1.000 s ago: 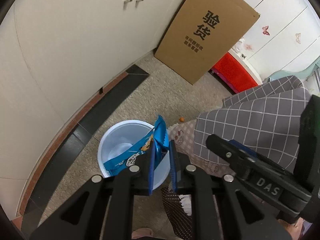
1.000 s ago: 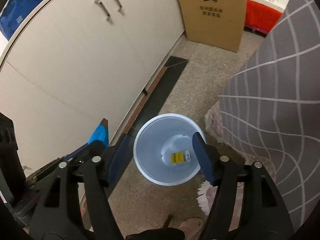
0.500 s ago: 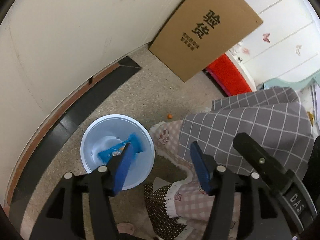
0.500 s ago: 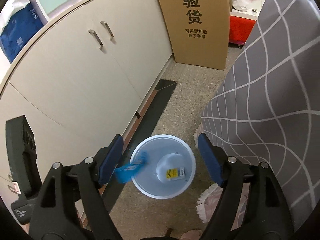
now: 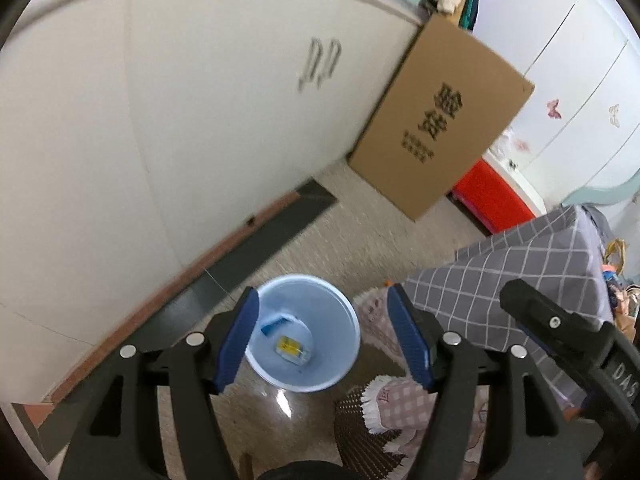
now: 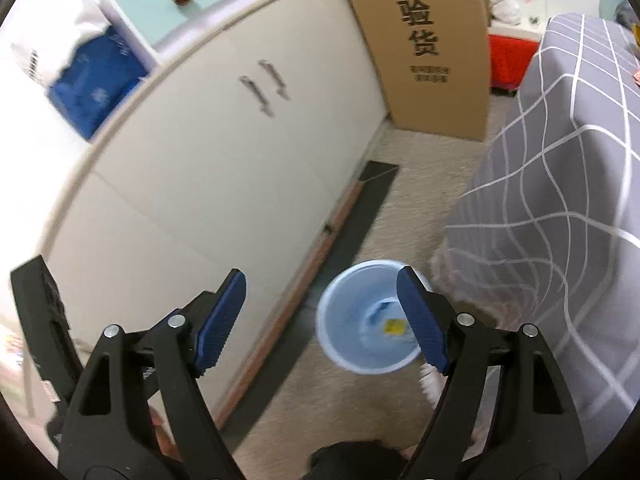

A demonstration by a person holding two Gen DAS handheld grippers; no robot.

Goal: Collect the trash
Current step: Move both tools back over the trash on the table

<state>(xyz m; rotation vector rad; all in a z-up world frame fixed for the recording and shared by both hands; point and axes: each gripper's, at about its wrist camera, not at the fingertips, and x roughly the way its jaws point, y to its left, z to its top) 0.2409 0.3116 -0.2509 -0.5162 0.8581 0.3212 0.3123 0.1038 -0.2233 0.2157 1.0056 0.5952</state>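
The left gripper [image 5: 324, 340], black-framed with ribbed blue rubber fingers [image 5: 240, 340], is spreading its fingers wider, with nothing between them; low in the centre of its frame they bracket the round pale-blue plastic bin [image 5: 304, 336] standing on the speckled floor [image 5: 360, 232]. Inside the bin lie a blue snack wrapper [image 5: 274, 322] and a small yellow-labelled packet [image 5: 292, 346]. The right gripper [image 6: 322, 320] holds its matching blue fingers [image 6: 222, 316] wide apart and empty, the bin showing at the lower right of its frame, partly behind the right-hand finger. To the right hangs a grey checked cloth [image 5: 520, 280]; upper right, a flat brown cardboard box [image 5: 444, 120] leans against smooth cream cabinet doors [image 5: 200, 120].
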